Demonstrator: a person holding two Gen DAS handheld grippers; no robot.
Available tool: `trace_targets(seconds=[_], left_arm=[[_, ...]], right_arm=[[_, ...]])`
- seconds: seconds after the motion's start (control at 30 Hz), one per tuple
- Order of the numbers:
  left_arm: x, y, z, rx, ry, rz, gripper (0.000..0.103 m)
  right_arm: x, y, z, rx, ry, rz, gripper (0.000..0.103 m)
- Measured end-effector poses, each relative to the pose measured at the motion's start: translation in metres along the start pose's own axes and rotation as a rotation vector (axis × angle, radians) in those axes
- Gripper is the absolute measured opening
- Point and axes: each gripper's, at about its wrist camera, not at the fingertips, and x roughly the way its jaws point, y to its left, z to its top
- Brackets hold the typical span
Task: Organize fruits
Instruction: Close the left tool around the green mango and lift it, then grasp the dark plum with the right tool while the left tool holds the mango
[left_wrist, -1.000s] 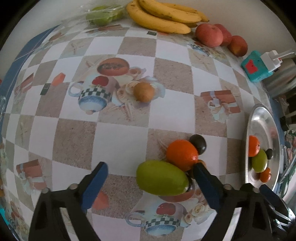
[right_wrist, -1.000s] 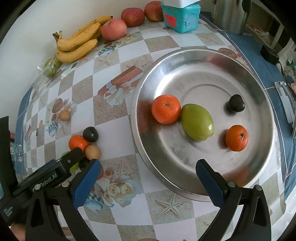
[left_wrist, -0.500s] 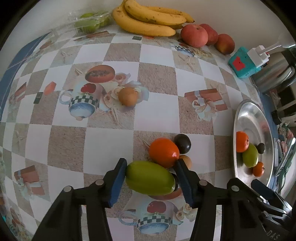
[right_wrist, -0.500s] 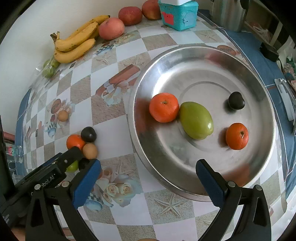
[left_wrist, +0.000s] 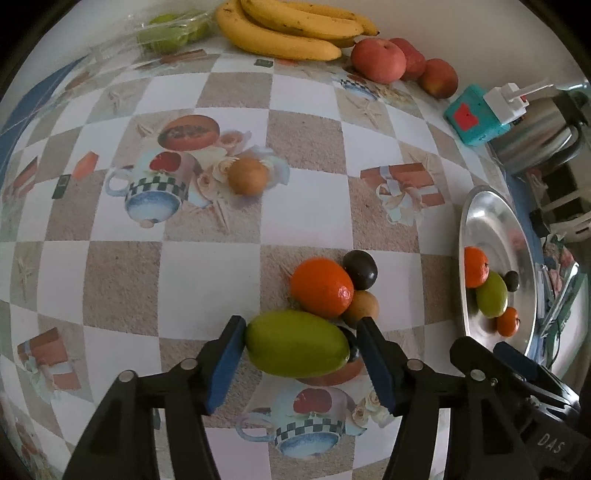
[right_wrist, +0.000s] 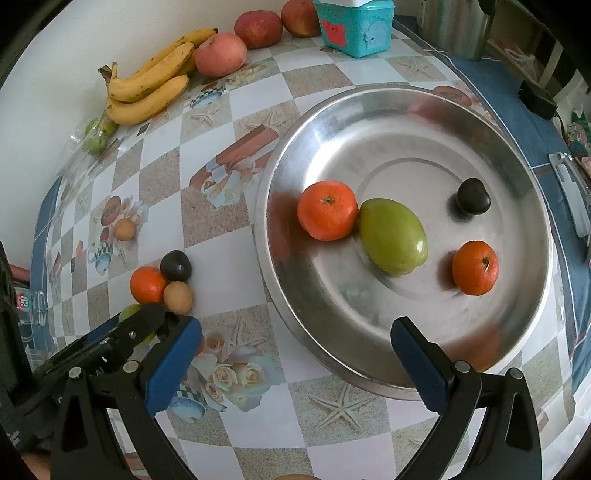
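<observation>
A green mango (left_wrist: 295, 343) lies on the patterned tablecloth between the pads of my left gripper (left_wrist: 300, 328). Its jaws are opening: the left pad touches the mango's end and the right pad stands just off it. Behind the mango cluster an orange (left_wrist: 321, 288), a dark plum (left_wrist: 360, 269) and a small brown fruit (left_wrist: 364, 304). Another brown fruit (left_wrist: 247, 175) sits apart, farther back. My right gripper (right_wrist: 295, 332) is open and empty over the near rim of the steel plate (right_wrist: 266, 236). The plate holds two oranges (right_wrist: 327, 214), a green mango (right_wrist: 393, 236) and a dark plum (right_wrist: 472, 201).
Along the back wall lie bananas (left_wrist: 288, 33), red apples (left_wrist: 378, 59) and a bag of green fruit (left_wrist: 170, 33). A teal box (left_wrist: 476, 118) and a metal kettle (left_wrist: 535, 136) stand behind the plate. Blue cloth borders the table on the right.
The left jaws came in from wide apart onto the green mango, then eased out a little; the view has shifted slightly. The right gripper has stayed over the plate.
</observation>
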Motion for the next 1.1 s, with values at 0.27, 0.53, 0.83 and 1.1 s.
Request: trace_targets(seconds=[0.27,0.53,0.83,1.1], left_arm=[[-0.004,-0.003,-0.001,0.028,-0.013,0.016,0.057],[-0.017,0.003,-0.001,-0.003,-0.042,0.017,0.057],[-0.045,0.03,0.006,-0.114,-0.126,0.103,0.057],[-0.07,0.065,0.01,-0.22,-0.199,0.183,0.057]], right_arm=[[0.0,0.001,0.0,0.0,0.004,-0.004,0.102],[0.003,0.004,-0.001,-0.011,0.007,-0.004,0.102],[0.001,0.017,-0.003,-0.066,-0.009,0.002,0.102],[0.0,0.044,-0.009,-0.132,-0.02,0.034,0.102]])
